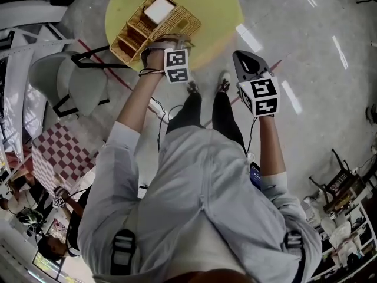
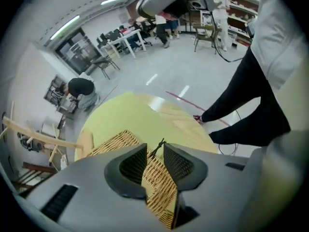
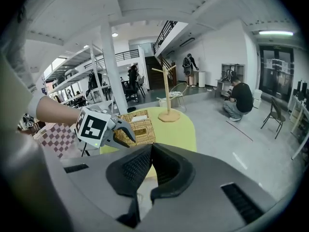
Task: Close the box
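**Both grippers at the wicker box.** Your left gripper [image 1: 165, 45] is clamped on a wicker panel [image 2: 157, 187] of the box [image 1: 177, 21]. The box stands on the round yellow table [image 1: 218, 10], straight ahead of its jaws. A dark loop [image 2: 158, 146] sticks up at the jaw tips. In the box, beyond the left gripper, lies a flat white item [image 1: 160, 9]. The dark compartments beside it cannot be read.

Your right gripper [image 1: 244, 61] hangs to the right of the left one, over the floor just off the table's edge. Its jaws are pressed together on nothing. Ahead of it, past the box, a wooden stand [image 3: 167, 111] stands upright on the table. A grey chair [image 1: 70, 81] sits left of the left gripper.
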`<act>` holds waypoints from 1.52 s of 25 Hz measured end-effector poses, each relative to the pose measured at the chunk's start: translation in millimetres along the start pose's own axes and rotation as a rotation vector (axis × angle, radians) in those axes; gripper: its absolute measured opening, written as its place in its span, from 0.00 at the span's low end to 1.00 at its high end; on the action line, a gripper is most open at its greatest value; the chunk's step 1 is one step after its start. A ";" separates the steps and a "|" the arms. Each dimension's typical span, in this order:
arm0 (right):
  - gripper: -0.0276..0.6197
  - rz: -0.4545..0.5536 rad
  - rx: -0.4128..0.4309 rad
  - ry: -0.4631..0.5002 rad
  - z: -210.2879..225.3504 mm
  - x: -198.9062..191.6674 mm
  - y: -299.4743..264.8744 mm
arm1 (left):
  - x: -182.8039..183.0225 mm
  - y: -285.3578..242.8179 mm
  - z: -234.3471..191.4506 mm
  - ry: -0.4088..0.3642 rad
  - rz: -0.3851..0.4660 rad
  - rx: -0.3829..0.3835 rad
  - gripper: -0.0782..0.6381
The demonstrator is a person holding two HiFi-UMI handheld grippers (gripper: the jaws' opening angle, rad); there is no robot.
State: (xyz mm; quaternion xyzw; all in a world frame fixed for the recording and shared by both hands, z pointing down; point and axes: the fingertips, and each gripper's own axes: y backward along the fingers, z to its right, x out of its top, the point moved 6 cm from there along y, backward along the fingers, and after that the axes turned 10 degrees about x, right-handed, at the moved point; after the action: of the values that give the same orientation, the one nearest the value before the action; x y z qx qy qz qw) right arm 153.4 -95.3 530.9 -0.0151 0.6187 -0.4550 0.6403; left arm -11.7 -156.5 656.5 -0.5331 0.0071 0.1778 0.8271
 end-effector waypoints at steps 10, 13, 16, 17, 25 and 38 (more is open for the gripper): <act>0.08 0.000 -0.015 -0.077 8.2 -18.8 0.9 | 4.6 -44.2 18.7 -0.267 -0.086 -0.056 0.28; 0.08 -0.001 -0.024 -0.091 12.0 -22.4 3.4 | 3.9 -50.7 17.8 -0.303 -0.113 -0.053 0.27; 0.08 -0.003 -0.030 -0.101 16.6 -26.1 2.4 | 2.2 -56.2 17.9 -0.320 -0.121 -0.059 0.24; 0.08 -0.003 -0.031 -0.103 18.0 -26.4 1.5 | 1.7 -57.2 17.6 -0.319 -0.120 -0.058 0.22; 0.08 -0.005 -0.032 -0.087 25.2 -17.2 0.8 | 6.4 -48.5 8.5 -0.247 -0.096 -0.028 0.16; 0.08 0.026 -0.001 0.023 12.7 25.9 7.1 | 21.9 18.0 -23.5 0.028 0.002 0.100 0.16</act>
State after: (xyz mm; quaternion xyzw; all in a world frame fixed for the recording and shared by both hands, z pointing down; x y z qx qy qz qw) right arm 163.0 -113.6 509.6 -0.0022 0.6262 -0.4465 0.6392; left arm 7.6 -164.5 626.1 -0.4934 0.0281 0.1704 0.8525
